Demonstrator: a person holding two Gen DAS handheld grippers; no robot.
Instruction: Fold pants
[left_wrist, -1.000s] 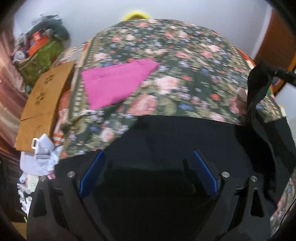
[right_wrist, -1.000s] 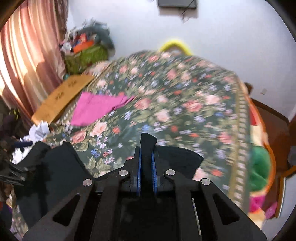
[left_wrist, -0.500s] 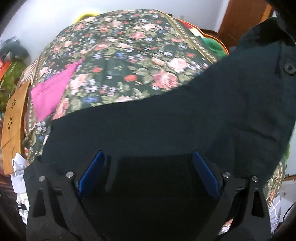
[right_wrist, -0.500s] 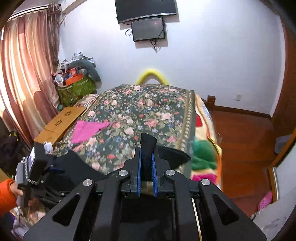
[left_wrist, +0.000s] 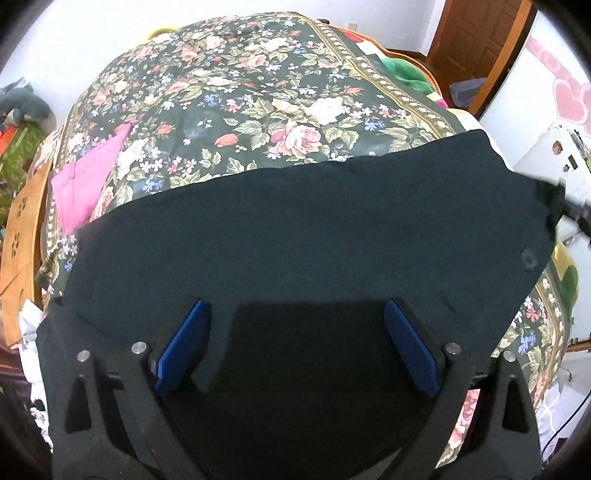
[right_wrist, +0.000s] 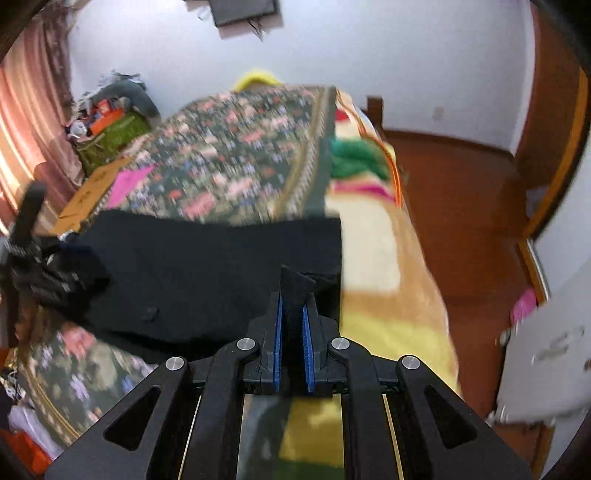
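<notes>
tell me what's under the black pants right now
The floral bedspread lies under the black pants, showing past their far edge. Whatever is beneath the middle of the cloth is covered. The right gripper pinches one corner.

floral bedspread | pink cloth on it | cardboard at bed edge | wall screen

Left gripper: matte black frame of angular linkage arms with triangular cut-outs; two round silver screw heads on each side behind the fingers; fingers faced with flat blue pads. Right gripper: same matte black build, four silver screw heads in a row behind the fingers, long triangular openings in the outer arms, thin brass-coloured lines along the inner rails; blue pads with a fine ribbed edge on their inner faces.
</notes>
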